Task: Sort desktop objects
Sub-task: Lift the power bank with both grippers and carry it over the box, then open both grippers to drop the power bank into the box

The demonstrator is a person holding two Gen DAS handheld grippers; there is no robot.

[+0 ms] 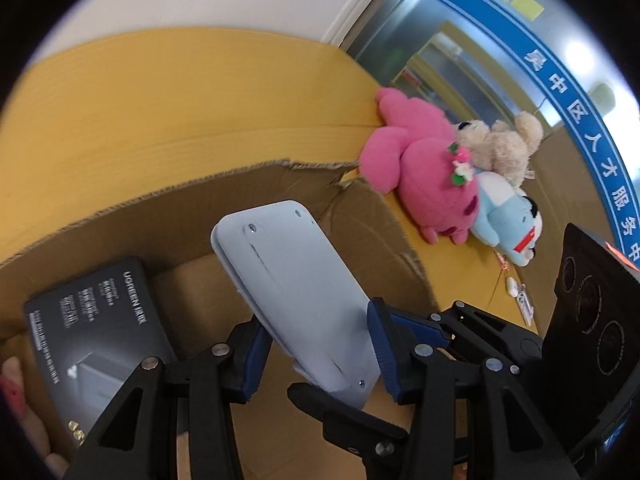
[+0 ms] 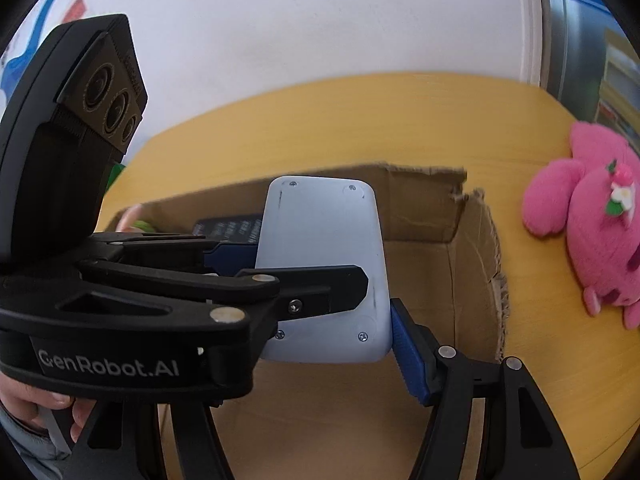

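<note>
A pale grey flat device [image 1: 296,292], rounded at the corners with small screws in its back, is held tilted above the open cardboard box [image 1: 384,240]; it looks like rigid moulded plastic, probably light, smooth and somewhat slippery, so the long side edges are the sensible place to grip; the left gripper [image 1: 316,344] has its jaws closed on those edges near the lower end; the right gripper [image 2: 328,320] sits just beside the device's lower end, one blue pad at the device's edge, the other jaw hidden behind the left tool, so I cannot tell whether it is gripping. Inside the box, to the left of the device, a dark product box [image 1: 96,328] leans against the wall; the floor beneath the device looks bare, giving room to lower it. The box walls are torn and ragged at the far corner, a possible snag. Beyond the box, on the yellow bench [image 1: 180,112], lie a pink plush toy [image 1: 420,168], a beige plush [image 1: 504,144] and a light blue plush [image 1: 508,220], well apart from the device.
</note>
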